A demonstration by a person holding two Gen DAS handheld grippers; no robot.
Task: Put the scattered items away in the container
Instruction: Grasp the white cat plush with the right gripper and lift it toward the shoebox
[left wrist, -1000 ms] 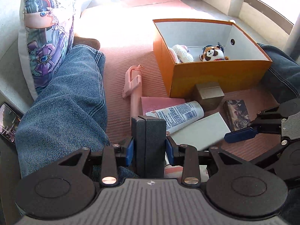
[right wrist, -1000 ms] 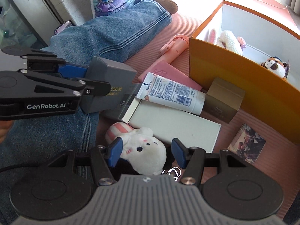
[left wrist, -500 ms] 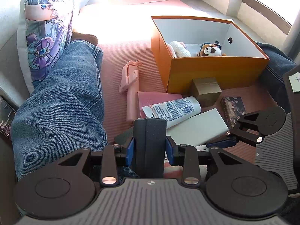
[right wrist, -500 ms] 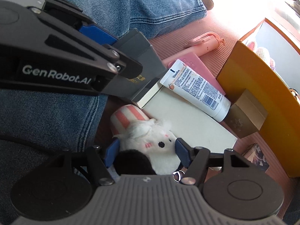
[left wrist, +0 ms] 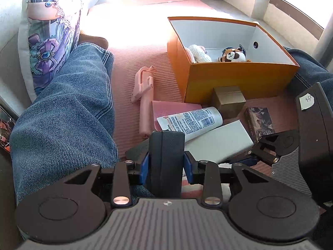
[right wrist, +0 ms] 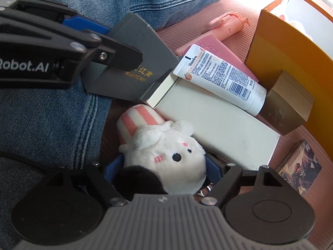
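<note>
Plush rabbit (right wrist: 166, 150) now sits between the right hand-held gripper (right wrist: 166, 166)'s opening jaws, lowered for pickup; left hand-held gripper (left wrist: 165, 164) stays clenched on grey box (left wrist: 166, 160).

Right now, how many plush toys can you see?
3: two in the orange box, a white one and a brown one; a white bunny between the opening right gripper. Others may be hidden.

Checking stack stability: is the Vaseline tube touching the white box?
Touching. In the right wrist view the Vaseline tube lies across the top edge of the white box, no gap showing.
</note>
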